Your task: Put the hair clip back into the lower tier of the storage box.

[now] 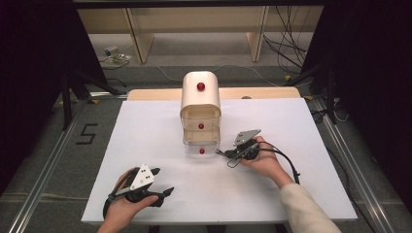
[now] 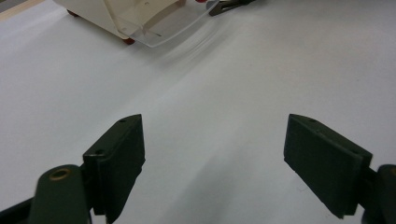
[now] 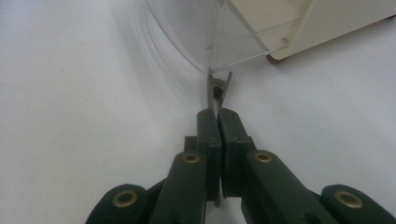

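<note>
A cream mini drawer cabinet [image 1: 200, 104] with red knobs stands at the middle of the white table. Its clear bottom drawer [image 1: 201, 148] sticks out toward me; the same drawer [image 3: 196, 32] has a curved clear front. My right gripper [image 1: 229, 153] is shut on a thin metal clip [image 3: 218, 86], whose forked tip nearly touches the drawer's front corner. My left gripper [image 1: 163, 181] rests open on the table at the near left, with bare table between its jaws [image 2: 215, 158]. The drawer [image 2: 163, 28] and the clip's tip [image 2: 229, 5] lie far ahead of it.
The white table top [image 1: 301, 160] spreads wide around the cabinet. A wooden strip [image 1: 262, 92] runs along its far edge. Metal rails [image 1: 46, 165] flank the table, and cables [image 1: 286, 43] lie on the floor beyond.
</note>
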{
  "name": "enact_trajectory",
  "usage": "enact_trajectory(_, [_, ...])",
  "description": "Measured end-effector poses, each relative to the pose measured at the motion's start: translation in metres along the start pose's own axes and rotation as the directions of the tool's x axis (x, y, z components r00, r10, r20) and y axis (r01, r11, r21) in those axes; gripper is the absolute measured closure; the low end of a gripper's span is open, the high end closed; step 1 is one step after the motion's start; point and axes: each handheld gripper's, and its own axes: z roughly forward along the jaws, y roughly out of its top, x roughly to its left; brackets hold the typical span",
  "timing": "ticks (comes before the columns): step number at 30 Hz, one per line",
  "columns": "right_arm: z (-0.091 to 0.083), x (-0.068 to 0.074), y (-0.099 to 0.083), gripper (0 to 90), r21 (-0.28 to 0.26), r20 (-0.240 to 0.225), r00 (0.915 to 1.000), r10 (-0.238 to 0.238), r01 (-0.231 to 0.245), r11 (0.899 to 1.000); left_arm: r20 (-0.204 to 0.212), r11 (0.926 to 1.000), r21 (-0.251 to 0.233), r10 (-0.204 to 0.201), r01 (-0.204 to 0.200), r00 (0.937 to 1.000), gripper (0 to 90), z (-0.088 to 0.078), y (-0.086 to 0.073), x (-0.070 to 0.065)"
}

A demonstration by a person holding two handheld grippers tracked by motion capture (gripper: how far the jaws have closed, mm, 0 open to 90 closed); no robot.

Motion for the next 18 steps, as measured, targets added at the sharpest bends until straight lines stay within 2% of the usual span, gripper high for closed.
enact_trajectory(5, [-0.0025, -0.0012, 0.0017, 89.8, -0.019, -0.003, 0.9996, 0.030, -0.030, 0.999, 0.002, 1.0000, 0.002, -0.001, 0.001, 1.0000, 20.5, 0.0006, -0.0006, 0.0009])
enact_trajectory(9, [-0.0026, -0.0019, 0.0058, 89.1, -0.010, 0.024, 0.9997, 0.006, -0.005, 1.000, 0.003, 1.0000, 0.001, 0.000, 0.000, 1.0000, 20.5, 0.0004, -0.0002, 0.0007])
enact_trajectory(11, [-0.0014, -0.0013, 0.0052, 89.3, 0.011, -0.001, 0.9999, 0.014, -0.014, 1.000, 0.001, 1.0000, 0.000, -0.001, 0.001, 1.0000, 20.4, 0.0002, -0.0002, 0.0007])
enact_trajectory(13, [-0.0010, -0.0011, 0.0046, 89.6, 0.011, -0.001, 0.9998, 0.017, -0.017, 1.000, 0.001, 1.0000, 0.000, -0.001, 0.001, 1.0000, 20.4, 0.0001, -0.0002, 0.0008])
enact_trajectory(14, [-0.0011, -0.0012, 0.0031, 89.6, 0.005, -0.012, 0.9993, 0.035, -0.035, 0.999, 0.002, 1.0000, 0.000, -0.001, 0.001, 1.0000, 20.4, 0.0002, -0.0003, 0.0007])
enact_trajectory(18, [-0.0004, -0.0024, 0.0031, 87.8, 0.005, 0.000, 1.0000, 0.006, -0.006, 1.000, 0.005, 1.0000, 0.003, 0.000, 0.000, 1.0000, 20.4, 0.0009, -0.0001, 0.0004])
